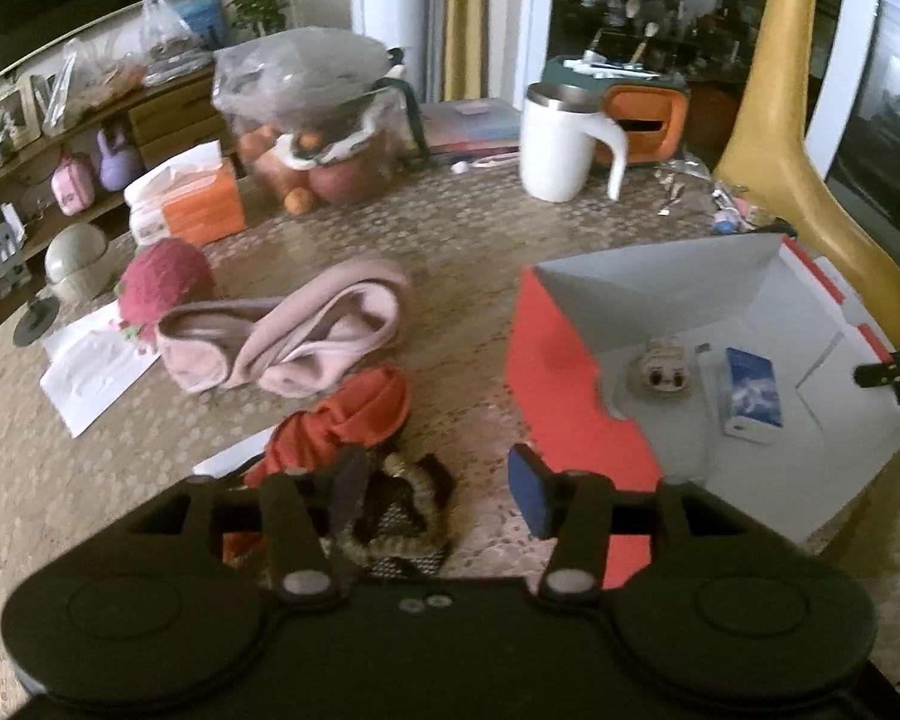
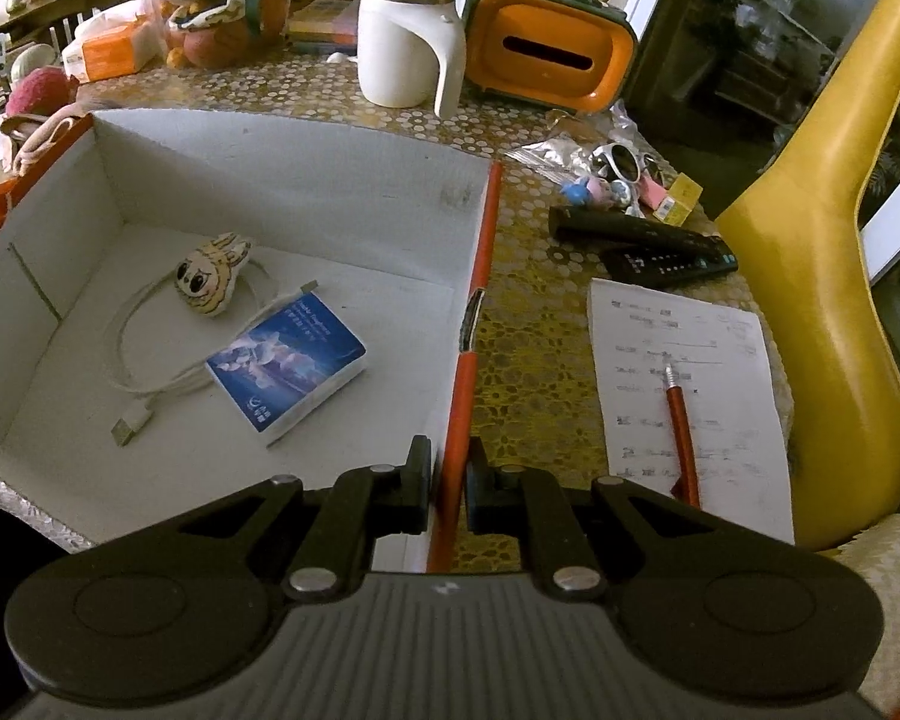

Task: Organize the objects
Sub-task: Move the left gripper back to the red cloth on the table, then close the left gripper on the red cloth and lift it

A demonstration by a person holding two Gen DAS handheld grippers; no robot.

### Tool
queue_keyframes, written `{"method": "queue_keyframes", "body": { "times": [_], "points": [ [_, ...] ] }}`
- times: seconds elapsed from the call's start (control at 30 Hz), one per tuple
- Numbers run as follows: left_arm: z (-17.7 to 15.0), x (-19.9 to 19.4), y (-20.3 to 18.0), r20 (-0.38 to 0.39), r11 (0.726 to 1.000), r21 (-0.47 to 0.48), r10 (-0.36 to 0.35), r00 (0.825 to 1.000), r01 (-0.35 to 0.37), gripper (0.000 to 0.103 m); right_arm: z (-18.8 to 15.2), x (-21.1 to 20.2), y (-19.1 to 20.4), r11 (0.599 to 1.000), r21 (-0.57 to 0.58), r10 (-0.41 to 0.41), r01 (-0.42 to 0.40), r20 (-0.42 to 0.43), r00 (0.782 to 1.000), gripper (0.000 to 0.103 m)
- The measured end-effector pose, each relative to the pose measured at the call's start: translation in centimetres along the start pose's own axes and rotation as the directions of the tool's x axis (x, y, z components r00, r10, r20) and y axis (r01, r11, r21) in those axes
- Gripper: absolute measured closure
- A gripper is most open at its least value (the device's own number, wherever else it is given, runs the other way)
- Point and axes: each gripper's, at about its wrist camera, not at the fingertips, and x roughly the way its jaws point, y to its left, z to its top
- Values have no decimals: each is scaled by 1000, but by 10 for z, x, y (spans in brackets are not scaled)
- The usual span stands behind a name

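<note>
Left wrist | pink cloth [image 1: 306, 330], red cloth [image 1: 354, 420] beside box [image 1: 564, 372]

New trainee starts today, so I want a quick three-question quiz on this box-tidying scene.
1. True or false: the right tongs are clamped on the box wall.
2. Which is inside the box? A) white mug B) tissue pack C) red pen
3. Fill in: the pen lies on a sheet of ____.

Key: 1 true; 2 B; 3 paper.
</note>
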Motion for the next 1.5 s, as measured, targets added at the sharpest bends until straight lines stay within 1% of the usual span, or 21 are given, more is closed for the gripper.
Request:
{"method": "queue_keyframes", "body": {
  "times": [0.17,0.37,0.43,0.47,0.53,0.6,0.87,1.03,1.27,1.37,1.47,1.5],
  "points": [
    [-6,5,12,-12,999,-26,23,1000,-23,46,4,3,-3,1000,0,-7,7,-3,1000,93],
    [-13,10,21,-13,999,-30,42,999,-43,34,7,6,-5,1000,0,-8,8,-7,1000,93],
    [-13,12,24,-8,998,-33,50,999,-51,23,7,7,-5,1000,-2,-8,8,-9,1000,93],
    [-13,13,26,-5,998,-36,55,998,-55,21,7,8,-5,1000,-2,-8,8,-10,1000,93],
    [-12,16,28,-1,998,-37,59,998,-59,10,7,9,-5,1000,-3,-8,8,-12,1000,93],
    [-11,21,29,1,997,-36,71,997,-71,3,7,9,-5,1000,-2,-8,8,-12,1000,92],
    [-5,57,36,-18,994,-16,112,994,-112,1,8,11,-5,1000,-5,-11,11,-15,1000,92],
    [-1,78,42,-32,994,-34,104,994,-105,1,10,13,-5,1000,-7,-11,11,-22,1000,92],
    [-1,96,48,-31,993,-19,116,993,-117,2,11,13,-6,1000,-9,-5,4,-29,1000,92],
    [-3,102,51,-40,994,-14,105,994,-105,6,11,13,-6,1000,-13,-6,5,-32,999,92],
    [-4,106,53,-56,996,-19,89,994,-90,14,11,13,-6,1000,-11,-5,5,-32,999,92],
    [-4,107,55,-59,996,-28,78,995,-79,19,11,13,-6,1000,-11,-6,5,-32,999,92]
  ]
}}
